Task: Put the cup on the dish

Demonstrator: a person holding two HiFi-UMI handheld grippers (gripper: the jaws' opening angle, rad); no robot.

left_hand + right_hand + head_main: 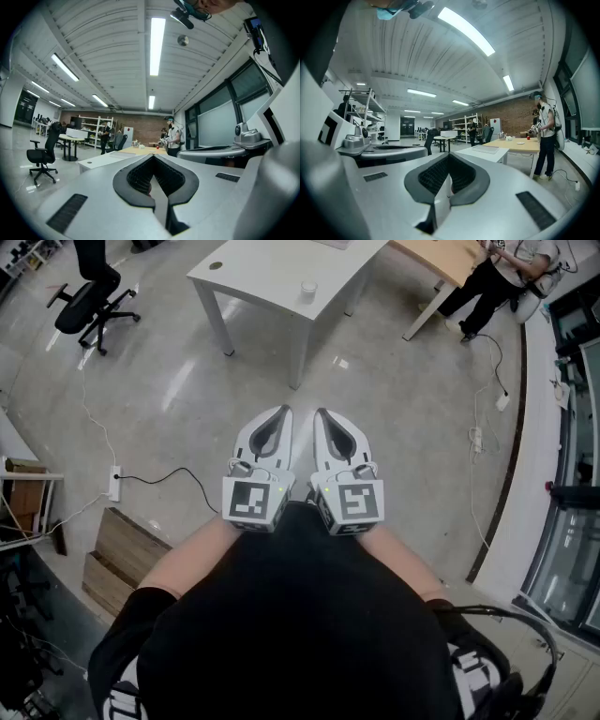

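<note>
My left tongs (283,412) and right tongs (321,413) are shut, empty; the cup (308,289) looks light, so I'd pinch its rim.

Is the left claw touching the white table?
Apart. The head view shows a wide stretch of floor between the left claw and the white table. The claw is held near the person's body.

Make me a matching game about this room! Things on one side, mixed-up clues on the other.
Things:
1 cup
2 office chair
3 power strip
4 right gripper

Clues:
A black, on wheels
B fingers shut, nothing held
C on the white table
D lying on the floor, cable attached

Pairs: 1-C, 2-A, 3-D, 4-B
</note>
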